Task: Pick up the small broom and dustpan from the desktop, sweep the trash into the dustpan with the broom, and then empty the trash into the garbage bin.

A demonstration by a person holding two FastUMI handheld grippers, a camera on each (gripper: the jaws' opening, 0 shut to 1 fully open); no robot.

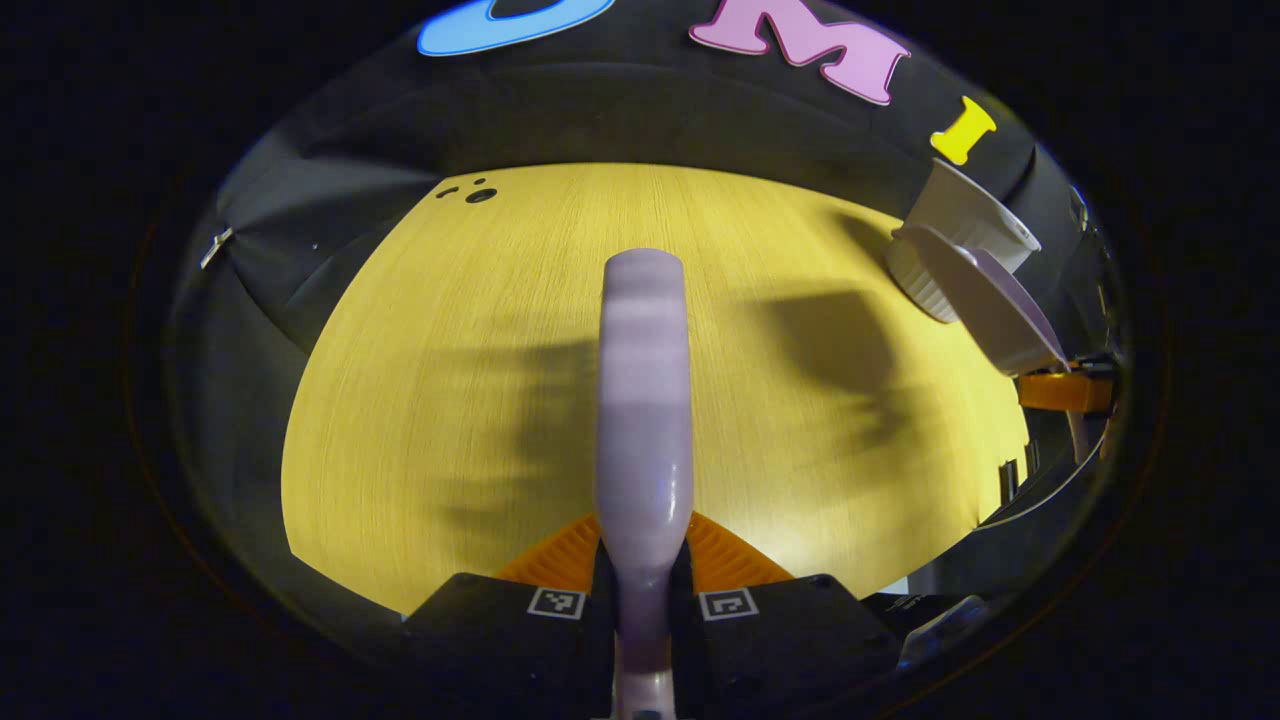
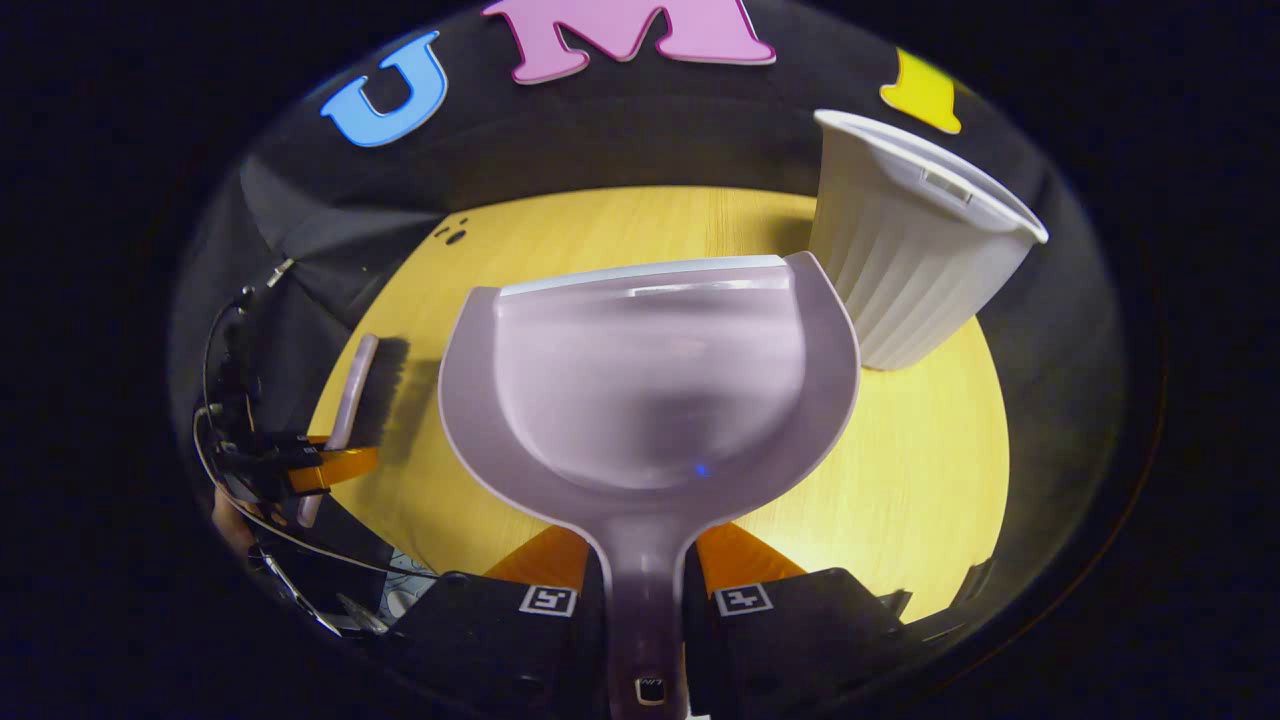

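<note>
Both handles sit clamped: left hand-held gripper [image 1: 642,590] is closed on the broom [image 1: 645,400], right hand-held gripper [image 2: 645,590] on the dustpan [image 2: 650,390] handle. No trash visible in the pan; can't tell if it's dumped. For the tip, I'd bring the lip over the garbage bin [image 2: 915,250], far right on the counter [image 2: 900,480], then tilt slowly. Dustpan's long axis runs away from me, mouth pointing far; broom likewise.

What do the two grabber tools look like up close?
Each tool has a chunky black body. In the left gripper view, the left tool carries two small square black-and-white markers just behind its fingers. So does the right tool in the right gripper view. That view also shows the left tool farther off, with thin black cables looping around it.
</note>
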